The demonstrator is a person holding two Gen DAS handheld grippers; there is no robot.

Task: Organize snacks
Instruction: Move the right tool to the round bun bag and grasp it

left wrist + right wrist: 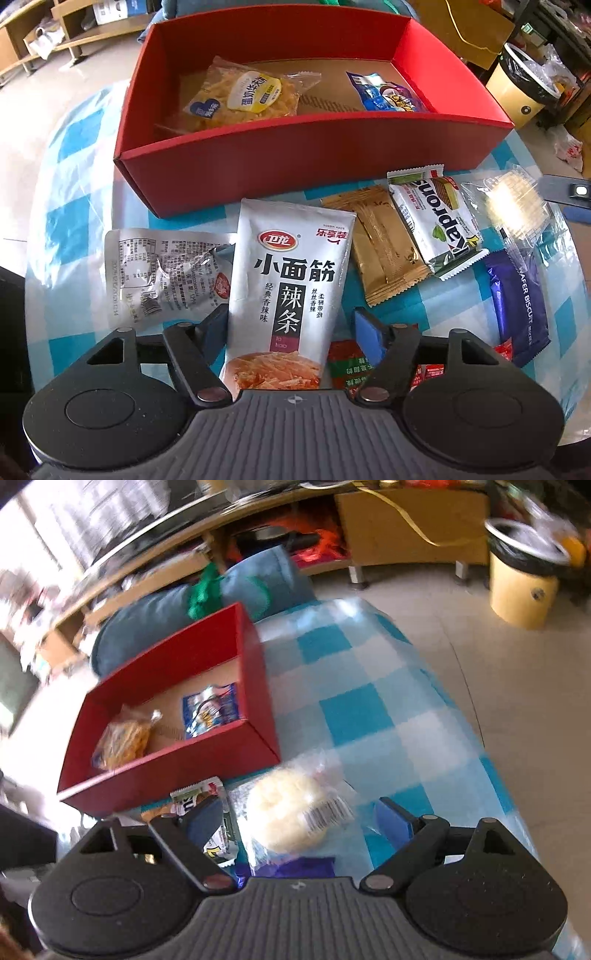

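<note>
My left gripper [291, 323] points down over a white spicy-strip bag [291, 273] lying on the checked cloth. The bag sits between the jaws, and a gap shows at the right pad [365, 336]. Behind it stands the red box [295, 155], holding a yellow snack pack [243, 96] and a blue pack [388, 96]. My right gripper [297, 812] is open around a pale round bun in clear wrap [288, 812], its pads apart from it. The red box [177, 771] lies to its upper left.
Loose on the cloth are a silver packet [159, 266], a gold packet [380, 243], a Kaprons wafer [436, 221], a purple wafer biscuit [521, 310] and a red packet [347, 365]. A yellow bin [521, 590] stands on the floor past the table's right edge.
</note>
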